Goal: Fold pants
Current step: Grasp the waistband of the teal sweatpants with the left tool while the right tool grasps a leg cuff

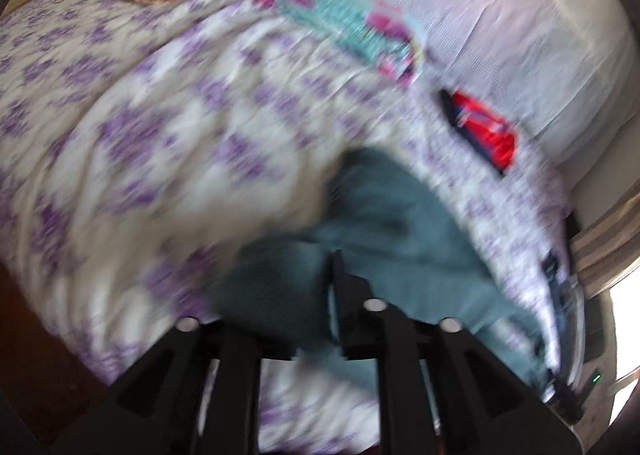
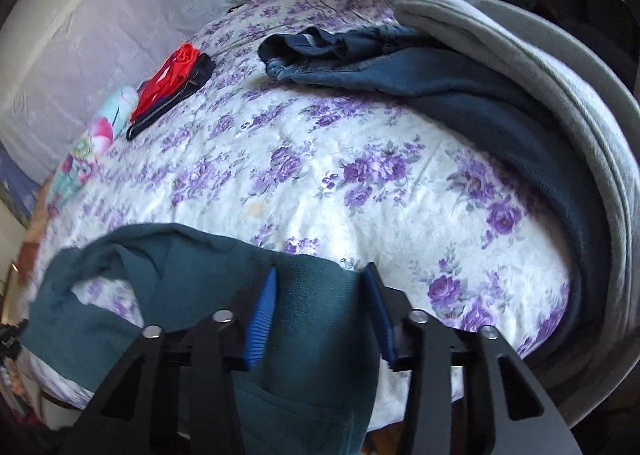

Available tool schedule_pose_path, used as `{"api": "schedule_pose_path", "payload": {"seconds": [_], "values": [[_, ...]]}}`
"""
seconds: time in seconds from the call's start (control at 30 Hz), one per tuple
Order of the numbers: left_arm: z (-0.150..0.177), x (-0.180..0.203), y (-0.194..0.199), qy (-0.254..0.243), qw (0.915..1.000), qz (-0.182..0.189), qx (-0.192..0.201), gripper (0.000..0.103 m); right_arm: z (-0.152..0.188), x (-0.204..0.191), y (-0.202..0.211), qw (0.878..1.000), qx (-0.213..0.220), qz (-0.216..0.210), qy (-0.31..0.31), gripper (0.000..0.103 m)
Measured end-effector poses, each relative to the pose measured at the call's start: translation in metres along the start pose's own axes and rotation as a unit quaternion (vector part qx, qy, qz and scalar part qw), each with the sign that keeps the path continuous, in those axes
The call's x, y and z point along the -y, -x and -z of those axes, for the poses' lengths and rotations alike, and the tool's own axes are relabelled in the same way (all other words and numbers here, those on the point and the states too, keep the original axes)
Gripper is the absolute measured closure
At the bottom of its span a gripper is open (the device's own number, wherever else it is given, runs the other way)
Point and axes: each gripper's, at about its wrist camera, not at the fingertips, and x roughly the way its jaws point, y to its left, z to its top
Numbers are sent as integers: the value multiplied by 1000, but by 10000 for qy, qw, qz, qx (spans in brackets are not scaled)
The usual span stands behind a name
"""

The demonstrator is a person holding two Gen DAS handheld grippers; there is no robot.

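Observation:
The teal pants (image 2: 312, 319) lie bunched at the near edge of a bed with a purple-flowered cover (image 2: 320, 175). My right gripper (image 2: 320, 295) straddles a thick fold of the pants, its blue pads (image 2: 262, 323) apart on either side of the cloth. In the blurred left wrist view the teal pants (image 1: 384, 223) hang in front of my left gripper (image 1: 320, 287); one black finger (image 1: 348, 295) shows against the cloth and the other is hidden by it.
A red and dark folded garment (image 2: 176, 83) and a floral pastel one (image 2: 96, 143) lie at the far left of the bed. Dark blue clothes (image 2: 400, 67) and a grey garment (image 2: 540, 95) are heaped at the right. White pillows (image 2: 100, 23) lie behind.

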Motion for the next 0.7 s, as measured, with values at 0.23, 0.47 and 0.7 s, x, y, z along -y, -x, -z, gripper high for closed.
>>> {"api": "schedule_pose_path", "payload": {"seconds": [0.23,0.47,0.7], "values": [[3,-48,44,488,9969,-465,418,59,-6,2,-7,9984,-70,-500,-244,94],[-50,42,16,-584,9969,67,514,40,-6,5,-10,9974,-156,-603,-375,94],[-97,69,-92,-726,9948,-121,-700,41,-5,11,-13,9954,-189,-739,-572,93]]}}
